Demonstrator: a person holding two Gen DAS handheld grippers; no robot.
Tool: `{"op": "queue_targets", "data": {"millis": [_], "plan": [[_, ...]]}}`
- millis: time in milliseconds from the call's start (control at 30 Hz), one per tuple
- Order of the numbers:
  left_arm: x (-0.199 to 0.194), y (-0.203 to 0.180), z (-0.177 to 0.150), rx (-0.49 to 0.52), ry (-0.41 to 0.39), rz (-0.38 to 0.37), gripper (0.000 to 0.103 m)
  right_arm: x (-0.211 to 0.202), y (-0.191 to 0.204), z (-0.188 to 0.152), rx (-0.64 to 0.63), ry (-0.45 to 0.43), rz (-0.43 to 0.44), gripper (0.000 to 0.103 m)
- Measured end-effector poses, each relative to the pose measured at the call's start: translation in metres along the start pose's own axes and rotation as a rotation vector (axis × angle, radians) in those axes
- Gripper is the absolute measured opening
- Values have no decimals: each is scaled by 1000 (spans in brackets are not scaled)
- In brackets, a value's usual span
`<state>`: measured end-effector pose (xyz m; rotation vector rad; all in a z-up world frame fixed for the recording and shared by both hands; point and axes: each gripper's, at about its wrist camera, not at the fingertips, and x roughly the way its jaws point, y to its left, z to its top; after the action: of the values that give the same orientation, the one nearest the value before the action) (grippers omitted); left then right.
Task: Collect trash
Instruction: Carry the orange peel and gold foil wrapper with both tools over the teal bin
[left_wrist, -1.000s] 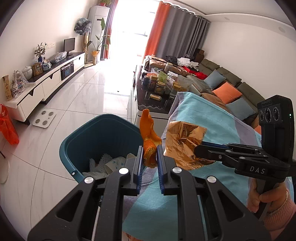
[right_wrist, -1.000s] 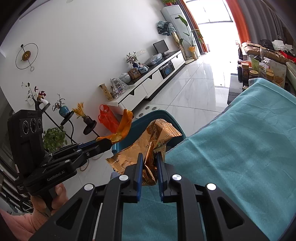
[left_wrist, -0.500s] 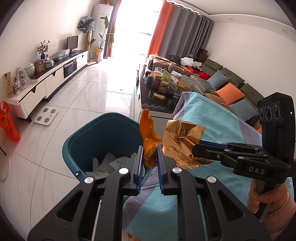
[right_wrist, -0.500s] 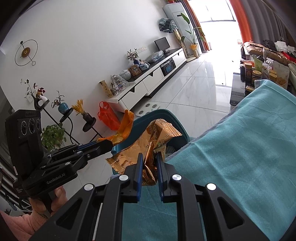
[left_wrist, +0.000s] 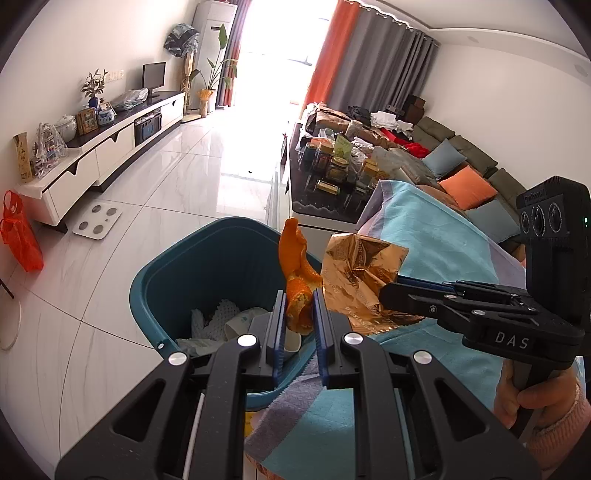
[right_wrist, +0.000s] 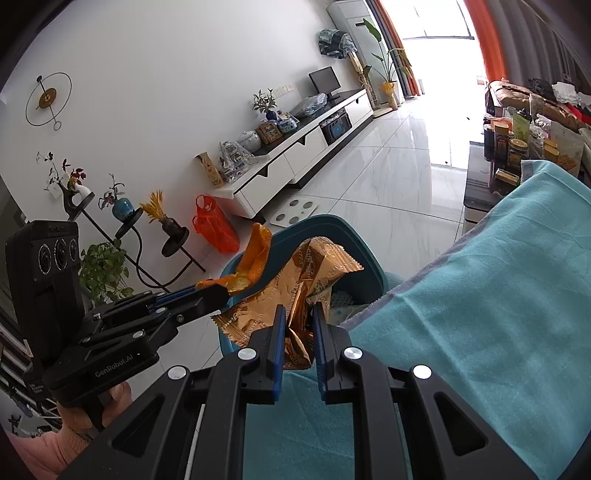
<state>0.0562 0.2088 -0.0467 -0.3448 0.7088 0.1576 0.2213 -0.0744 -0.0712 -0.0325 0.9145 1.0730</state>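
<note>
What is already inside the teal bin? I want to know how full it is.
Inside the teal bin: white foam netting, crumpled paper and a paper cup. The left gripper hides the rest.

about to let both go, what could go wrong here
The crinkled gold foil wrapper in the right gripper hangs over the teal plastic bin's near rim, beside the turquoise towel; released now it might land there. The orange peel in the left gripper sits similarly close.

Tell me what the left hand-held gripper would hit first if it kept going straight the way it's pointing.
Probably the teal bin. The left hand-held gripper, shut on an orange peel, points down and forward at the bin's open mouth, so it would likely reach the paper trash inside. Depth is hard to judge.
</note>
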Motion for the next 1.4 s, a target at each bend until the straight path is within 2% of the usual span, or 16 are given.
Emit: {"op": "queue_targets", "data": {"millis": [767, 1400], "plan": [[20, 12, 1, -25, 22, 31, 14, 22, 7, 6, -13, 35, -25, 13], [51, 11, 0, -41, 58, 51, 14, 48, 10, 14, -13, 84, -50, 13]]}}
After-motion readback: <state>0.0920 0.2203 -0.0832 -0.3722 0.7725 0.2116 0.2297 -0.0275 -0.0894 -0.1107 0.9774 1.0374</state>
